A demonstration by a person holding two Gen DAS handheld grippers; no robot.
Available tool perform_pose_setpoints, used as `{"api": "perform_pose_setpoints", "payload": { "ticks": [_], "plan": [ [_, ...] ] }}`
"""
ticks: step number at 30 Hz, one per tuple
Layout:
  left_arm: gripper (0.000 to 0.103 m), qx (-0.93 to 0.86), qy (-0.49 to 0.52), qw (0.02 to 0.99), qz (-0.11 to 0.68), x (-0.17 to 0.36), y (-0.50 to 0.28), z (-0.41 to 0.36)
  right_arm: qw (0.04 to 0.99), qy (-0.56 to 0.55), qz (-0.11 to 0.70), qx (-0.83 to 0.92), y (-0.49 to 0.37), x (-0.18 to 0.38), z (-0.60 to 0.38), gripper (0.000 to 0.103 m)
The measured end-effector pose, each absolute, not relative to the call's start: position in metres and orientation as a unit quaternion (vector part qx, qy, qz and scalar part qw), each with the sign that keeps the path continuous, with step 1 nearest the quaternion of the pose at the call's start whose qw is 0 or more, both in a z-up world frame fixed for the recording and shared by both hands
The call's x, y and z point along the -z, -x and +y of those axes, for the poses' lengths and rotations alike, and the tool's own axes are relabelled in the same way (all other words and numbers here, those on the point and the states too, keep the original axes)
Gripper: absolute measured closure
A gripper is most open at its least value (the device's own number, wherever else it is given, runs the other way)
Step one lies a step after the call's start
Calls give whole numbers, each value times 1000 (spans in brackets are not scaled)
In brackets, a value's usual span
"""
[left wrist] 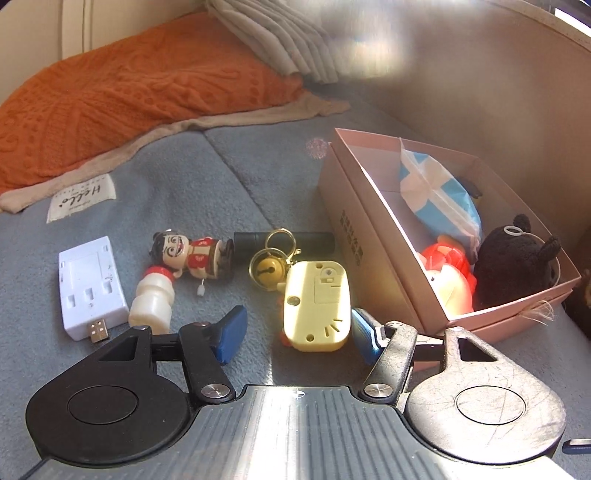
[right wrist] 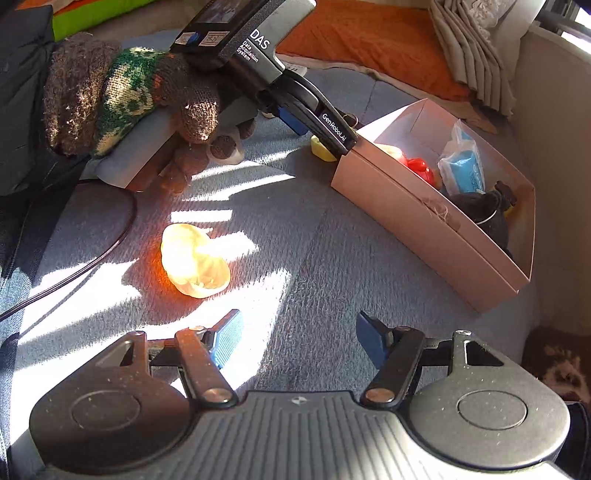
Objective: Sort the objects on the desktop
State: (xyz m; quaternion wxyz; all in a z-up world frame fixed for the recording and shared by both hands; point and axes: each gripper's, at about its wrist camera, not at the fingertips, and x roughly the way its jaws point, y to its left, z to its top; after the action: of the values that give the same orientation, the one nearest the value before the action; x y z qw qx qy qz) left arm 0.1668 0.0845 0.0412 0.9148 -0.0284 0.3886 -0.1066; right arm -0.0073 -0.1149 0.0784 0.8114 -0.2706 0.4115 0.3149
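My left gripper [left wrist: 299,338] stands open low over the grey blanket. A pale yellow plastic toy [left wrist: 316,306] lies between its blue pads, close to the right pad and clear of the left. Beyond it lie a gold bell keyring [left wrist: 267,269], a black cylinder [left wrist: 288,240], a red doll figurine [left wrist: 192,254], a white bottle toy [left wrist: 153,299] and a white adapter [left wrist: 88,284]. The pink box [left wrist: 369,229] on the right holds a blue tissue pack [left wrist: 439,192], a red toy [left wrist: 447,266] and a black plush [left wrist: 517,266]. My right gripper [right wrist: 299,339] is open and empty, near a translucent yellow toy [right wrist: 194,256].
An orange pillow [left wrist: 129,96] and a folded grey cloth [left wrist: 280,33] lie at the back. In the right wrist view, a gloved hand [right wrist: 122,92] holds the left gripper beside the pink box [right wrist: 406,206]. A black cable [right wrist: 92,254] runs along the left. A beige wall borders the right.
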Motion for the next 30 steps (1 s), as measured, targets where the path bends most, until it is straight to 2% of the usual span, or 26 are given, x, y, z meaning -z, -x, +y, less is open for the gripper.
{"api": "perform_pose_setpoints", "payload": {
  "ticks": [1, 4, 11, 12, 13, 14, 23, 24, 25, 26, 30],
  "plan": [
    [41, 110, 32, 914, 389, -40, -167, 86, 811, 272, 411, -315, 9, -77, -113, 35],
    [43, 83, 17, 922, 379, -38, -164, 86, 811, 275, 406, -320, 11, -76, -110, 35],
    [38, 46, 43, 917, 393, -33, -177, 98, 804, 285, 395, -342, 19, -70, -96, 34],
    [40, 47, 39, 918, 391, -33, -179, 96, 804, 287, 391, -345, 20, -70, -93, 34],
    [50, 47, 38, 919, 389, -33, -179, 96, 804, 289, 386, -347, 21, -69, -89, 34],
    [54, 45, 37, 920, 387, -34, -178, 95, 805, 290, 381, -349, 22, -68, -85, 34],
    [59, 77, -2, 924, 374, -80, -109, 105, 793, 287, 378, -382, 19, -53, -48, 34],
    [59, 85, -6, 923, 376, -86, -98, 106, 792, 281, 381, -386, 18, -53, -47, 36],
    [59, 90, -8, 922, 377, -90, -90, 107, 790, 274, 386, -388, 18, -52, -46, 49],
    [59, 97, -10, 920, 379, -95, -78, 108, 787, 268, 395, -390, 17, -52, -45, 57],
    [59, 106, -14, 915, 389, -99, -51, 104, 787, 266, 409, -378, 19, -61, -58, 59]
  ]
}}
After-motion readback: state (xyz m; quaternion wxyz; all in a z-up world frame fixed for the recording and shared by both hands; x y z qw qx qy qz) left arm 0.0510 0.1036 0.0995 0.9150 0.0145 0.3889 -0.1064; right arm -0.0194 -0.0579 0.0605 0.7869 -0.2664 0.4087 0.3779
